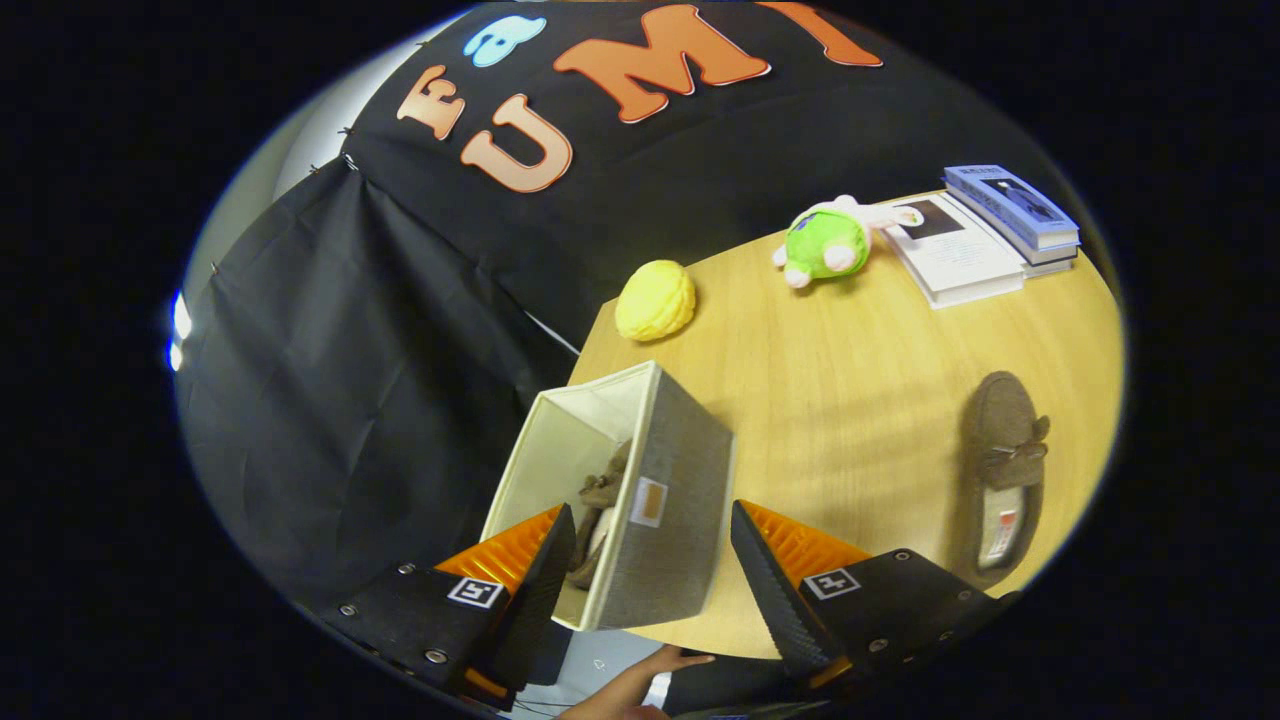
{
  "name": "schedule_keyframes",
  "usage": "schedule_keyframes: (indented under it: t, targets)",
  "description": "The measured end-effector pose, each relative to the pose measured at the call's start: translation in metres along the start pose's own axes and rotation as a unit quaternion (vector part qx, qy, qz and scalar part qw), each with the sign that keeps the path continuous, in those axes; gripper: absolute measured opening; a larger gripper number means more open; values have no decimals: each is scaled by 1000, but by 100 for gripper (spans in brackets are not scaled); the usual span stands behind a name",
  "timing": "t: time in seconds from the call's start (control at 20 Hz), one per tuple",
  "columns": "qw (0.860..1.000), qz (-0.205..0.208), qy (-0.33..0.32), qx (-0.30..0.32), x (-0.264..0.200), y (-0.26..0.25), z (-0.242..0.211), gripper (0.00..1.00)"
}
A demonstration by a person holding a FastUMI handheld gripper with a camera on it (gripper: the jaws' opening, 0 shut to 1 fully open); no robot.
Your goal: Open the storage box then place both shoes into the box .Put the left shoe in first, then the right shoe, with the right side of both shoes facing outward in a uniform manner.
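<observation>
The storage box (640, 500) stands open at the near corner of the wooden table (850, 400), just ahead of the gripper (652, 575) – its fingers are spread wide apart, holding nothing. One brown shoe (600, 510) is already inside the box, near its grey side wall. The other shoe (1003, 465) lies on the table, well apart from the box. Beyond them are a yellow ball (655, 299), a green plush toy (830, 243) and stacked books (985, 235). A hand (630, 690) is below the table edge.

My gripper (650, 570) has two tapered fingers with ribbed inner faces, mounted on black housings. Each housing carries a square white fiducial marker and round silver screws. A person's bare hand (640, 685) shows beneath, no sleeve visible.
</observation>
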State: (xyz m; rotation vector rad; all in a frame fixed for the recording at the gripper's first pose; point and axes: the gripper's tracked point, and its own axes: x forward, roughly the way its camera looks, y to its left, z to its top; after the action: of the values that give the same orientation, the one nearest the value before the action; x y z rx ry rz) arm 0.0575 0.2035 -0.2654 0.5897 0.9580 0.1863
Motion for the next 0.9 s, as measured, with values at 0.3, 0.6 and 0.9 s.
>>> schedule_keyframes:
  t: [0.3, 0.6, 0.9]
  targets:
    - [998, -66, -16, 6, -26, -86, -2, 96]
    - [991, -129, -17, 9, -42, -160, -14, 98]
    - [985, -170, -13, 11, -48, -209, -27, 98]
